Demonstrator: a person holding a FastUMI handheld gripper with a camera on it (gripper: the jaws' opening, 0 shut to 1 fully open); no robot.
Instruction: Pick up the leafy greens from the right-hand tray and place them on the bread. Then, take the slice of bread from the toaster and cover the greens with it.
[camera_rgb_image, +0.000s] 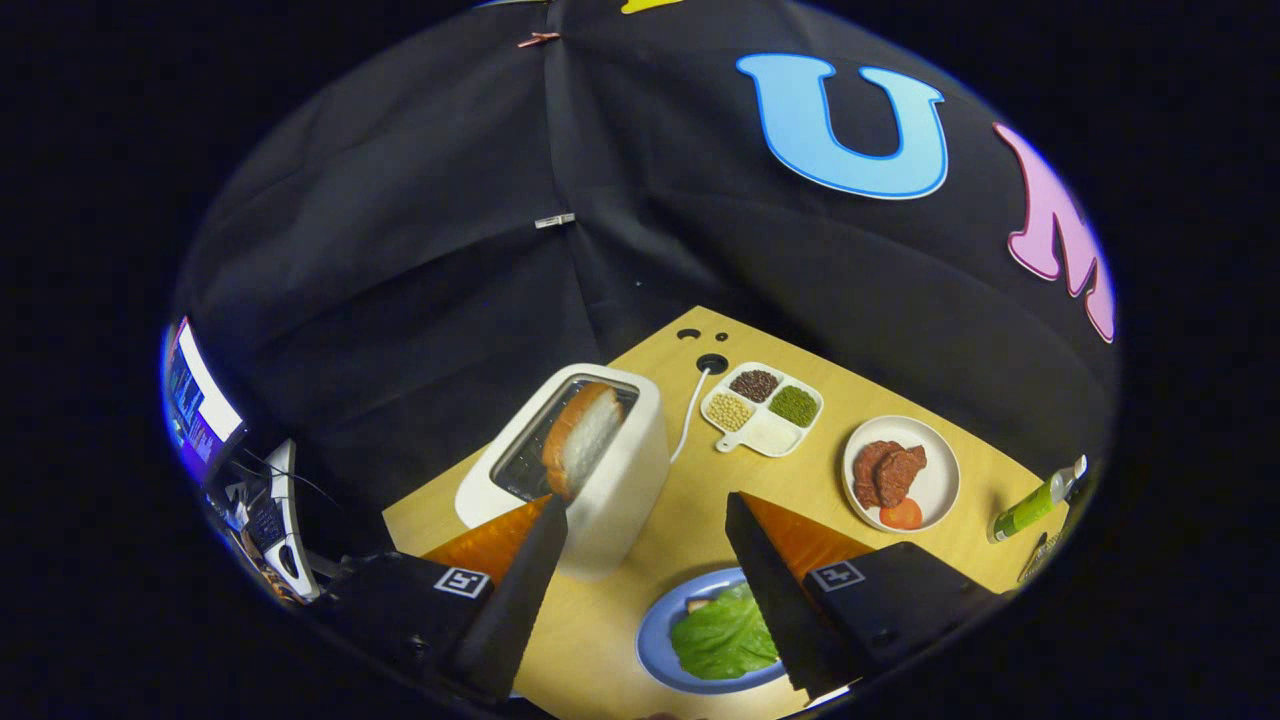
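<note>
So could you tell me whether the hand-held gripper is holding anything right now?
Nothing: the hand-held gripper is open, with the toaster between its fingers.

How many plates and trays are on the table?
3: a blue plate with greens between the open gripper fingers, a white plate with meat beyond them, and a divided tray behind.

Wall: black cloth (420, 300), creased, hung in panels that meet at a vertical seam.
Seam fasteners: two clips (553, 220) on the seam, one above the other.
Desk: light wood top (690, 500), one corner pointing far, with cable holes (711, 362) near that corner.
Far left: lit monitor (195, 400) beside the cloth.
Light: even, soft shadows.
</note>
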